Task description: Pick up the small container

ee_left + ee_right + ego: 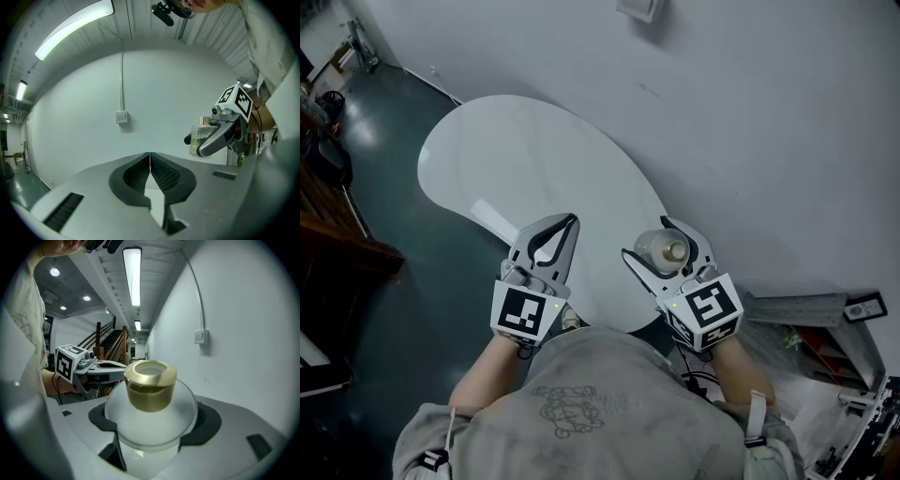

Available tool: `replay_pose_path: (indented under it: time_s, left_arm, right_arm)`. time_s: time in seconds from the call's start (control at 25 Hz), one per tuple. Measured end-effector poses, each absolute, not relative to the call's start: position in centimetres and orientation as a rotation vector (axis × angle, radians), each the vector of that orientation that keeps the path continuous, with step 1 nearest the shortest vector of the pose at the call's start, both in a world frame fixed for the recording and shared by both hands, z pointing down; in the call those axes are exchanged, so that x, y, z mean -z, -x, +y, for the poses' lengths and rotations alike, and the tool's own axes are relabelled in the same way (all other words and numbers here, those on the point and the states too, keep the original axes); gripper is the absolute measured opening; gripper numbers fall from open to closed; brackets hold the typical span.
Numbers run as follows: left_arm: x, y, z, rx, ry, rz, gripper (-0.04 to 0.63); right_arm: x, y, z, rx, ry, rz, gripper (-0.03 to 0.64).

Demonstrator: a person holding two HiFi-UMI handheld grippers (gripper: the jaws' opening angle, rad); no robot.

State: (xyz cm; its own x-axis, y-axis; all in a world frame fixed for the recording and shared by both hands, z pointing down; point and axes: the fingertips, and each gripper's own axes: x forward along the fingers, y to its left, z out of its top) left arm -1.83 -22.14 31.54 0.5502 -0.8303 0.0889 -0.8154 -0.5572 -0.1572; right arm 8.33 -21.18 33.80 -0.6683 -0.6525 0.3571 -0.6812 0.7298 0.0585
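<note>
Small container (149, 420): rounded frosted glass, gold cap; was clamped in right gripper (150, 446). Left gripper (149, 164) jaws were together, empty.

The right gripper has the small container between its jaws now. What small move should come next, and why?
Probably a short straight lift, jaws kept closed. The right gripper grips the small container by its round body, gold cap up, over the white table near its edge; the left gripper is shut and empty.
</note>
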Motion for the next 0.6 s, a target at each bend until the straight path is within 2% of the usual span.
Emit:
replay_pose_path:
  time_s: [0.6]
  left_arm:
    - [-31.4,1.4,-20.9,0.242,2.669,1.449,0.017]
  right_arm:
    - [-32.1,-9.2,-20.3,-0.133,-1.045,-2.632,0.337]
